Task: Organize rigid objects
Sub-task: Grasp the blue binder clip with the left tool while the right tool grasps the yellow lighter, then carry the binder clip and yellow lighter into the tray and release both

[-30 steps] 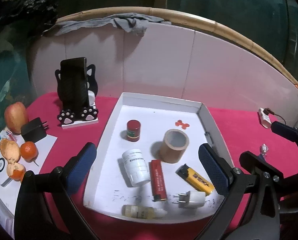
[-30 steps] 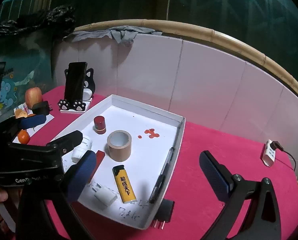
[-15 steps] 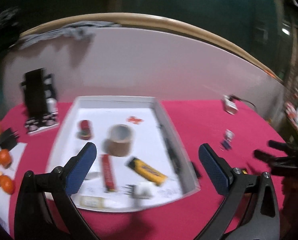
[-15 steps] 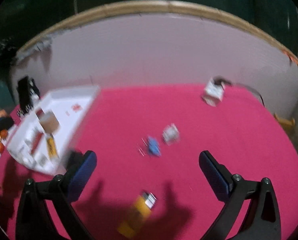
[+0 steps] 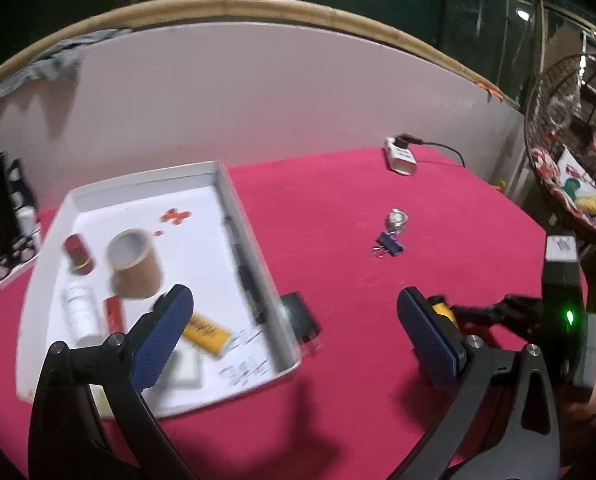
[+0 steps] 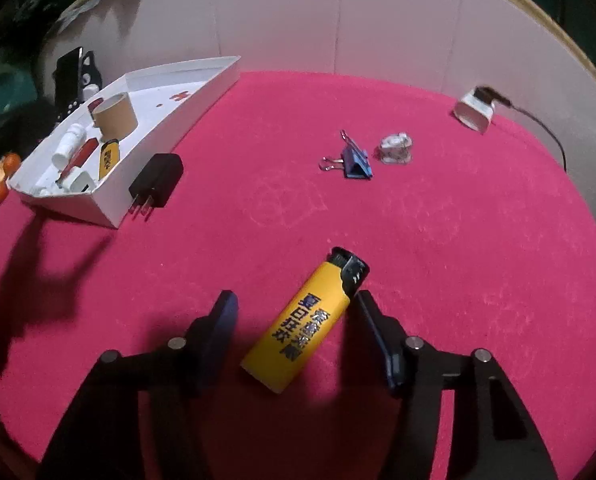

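Note:
A yellow lighter [image 6: 303,326] lies on the red cloth between the fingers of my right gripper [image 6: 294,322], which is open around it; the right finger [image 6: 371,320] is close to its black cap. The white tray [image 5: 258,276] holds a tape roll [image 5: 136,264], a red jar, a white bottle, a red lighter, another yellow lighter [image 5: 206,330], a white plug and a pen. My left gripper [image 5: 294,332] is open and empty above the tray's right front corner. A black plug [image 6: 156,182] lies beside the tray.
A blue binder clip [image 6: 353,160] and a small clear object [image 6: 395,148] lie on the cloth mid-table. A white power strip [image 6: 473,114] with a cable is at the back right. A phone stand [image 6: 74,76] and oranges [image 6: 2,168] are left of the tray. White panels back the table.
My right gripper swung away from the tray to the right and came down around the yellow lighter on the cloth. My left gripper turned right; the tray now sits at its left.

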Available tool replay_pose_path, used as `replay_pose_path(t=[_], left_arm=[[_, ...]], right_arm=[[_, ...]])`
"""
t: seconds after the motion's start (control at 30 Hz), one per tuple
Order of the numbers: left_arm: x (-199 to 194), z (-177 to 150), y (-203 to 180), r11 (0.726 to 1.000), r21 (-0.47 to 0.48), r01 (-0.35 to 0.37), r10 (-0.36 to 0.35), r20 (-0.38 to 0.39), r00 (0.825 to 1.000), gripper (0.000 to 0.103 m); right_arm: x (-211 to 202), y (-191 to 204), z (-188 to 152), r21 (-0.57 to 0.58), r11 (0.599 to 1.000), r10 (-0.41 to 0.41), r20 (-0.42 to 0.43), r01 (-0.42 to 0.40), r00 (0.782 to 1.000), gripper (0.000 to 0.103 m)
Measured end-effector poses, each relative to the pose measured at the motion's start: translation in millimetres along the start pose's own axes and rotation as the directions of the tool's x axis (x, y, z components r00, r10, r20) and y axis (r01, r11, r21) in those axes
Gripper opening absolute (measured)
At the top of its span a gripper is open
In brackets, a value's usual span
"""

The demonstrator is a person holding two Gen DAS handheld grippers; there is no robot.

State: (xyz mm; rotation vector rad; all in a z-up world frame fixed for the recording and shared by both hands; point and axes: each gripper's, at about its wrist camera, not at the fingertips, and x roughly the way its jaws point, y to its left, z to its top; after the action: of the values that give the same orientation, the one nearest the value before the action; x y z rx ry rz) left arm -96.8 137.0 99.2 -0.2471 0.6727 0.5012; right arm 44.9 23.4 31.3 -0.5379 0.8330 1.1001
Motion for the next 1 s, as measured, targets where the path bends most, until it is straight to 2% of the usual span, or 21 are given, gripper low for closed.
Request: replay_pose_path(t=[0.03,0.07,0.17,0.27,0.37,0.47,0.67,0.73,0.8,0.83,0.87,1.0], left_arm=[[8.0,4.8,-5.2,1.000,0.005,0.007,-0.007,-0.019,1.000,0.103],[17.7,9.8,-11.3,1.000,0.012,0.021,-0.021,-0.040,0.999,0.103],[50.7,20.7,-34.5,0.996,0.036,0.087,-0.083,-0.104,0.991,0.103],[87.1,25.3,-65.4,0.985,0.098,0.145,-0.127,-0.168,0.978,0.103],[113.1,27.6,-88.2,0.970,0.182,0.164,-0.133,-0.173,0.976,0.103],[140.2,30.1,-101.1,0.952,0.249,0.177,-0.132,-0.189,0.973,0.103],[169.1,37.7,-110.4,0.936,0.299,0.186,-0.125,-0.212,0.969,0.102],[176.9,36.5,-109.0,0.934,0.309,0.180,-0.109,-0.234,0.966,0.092],[178.7,34.3,-104.4,0.936,0.277,0.215,-0.147,-0.247,0.958,0.067],[176.1,33.6,-103.2,0.938,0.279,0.205,-0.141,-0.234,0.962,0.057],[174.3,32.9,-102.6,0.936,0.282,0.211,-0.147,-0.232,0.962,0.037],[168.5,28.4,-102.7,0.937,0.288,0.198,-0.135,-0.222,0.966,0.036]], right_arm=[[-1.0,-1.5,-0.5,-0.010,1.000,-0.011,0.003,0.011,1.000,0.031],[-3.0,-3.2,-1.8,-0.012,1.000,-0.001,0.007,0.001,1.000,0.022],[-8.9,-14.4,-10.7,0.013,1.000,0.010,0.022,-0.010,1.000,0.022],[-16.6,-43.4,-18.0,0.090,0.996,-0.011,0.035,0.008,0.999,0.022],[-23.6,-82.7,-24.9,0.194,0.981,-0.015,0.045,0.006,0.999,0.022],[-26.7,-101.4,-30.6,0.250,0.968,0.007,0.056,-0.021,0.998,0.022],[-25.2,-106.0,-32.6,0.280,0.957,0.061,0.071,-0.079,0.996,0.022],[-25.5,-108.8,-33.4,0.292,0.952,0.077,0.077,-0.096,0.994,0.022],[-25.0,-110.3,-34.1,0.303,0.947,0.090,0.082,-0.110,0.993,0.022],[-25.0,-110.9,-34.3,0.305,0.946,0.091,0.084,-0.112,0.992,0.022],[-25.4,-111.0,-34.5,0.306,0.945,0.093,0.084,-0.115,0.992,0.022],[-25.8,-109.1,-34.6,0.303,0.947,0.089,0.083,-0.110,0.993,0.022]])
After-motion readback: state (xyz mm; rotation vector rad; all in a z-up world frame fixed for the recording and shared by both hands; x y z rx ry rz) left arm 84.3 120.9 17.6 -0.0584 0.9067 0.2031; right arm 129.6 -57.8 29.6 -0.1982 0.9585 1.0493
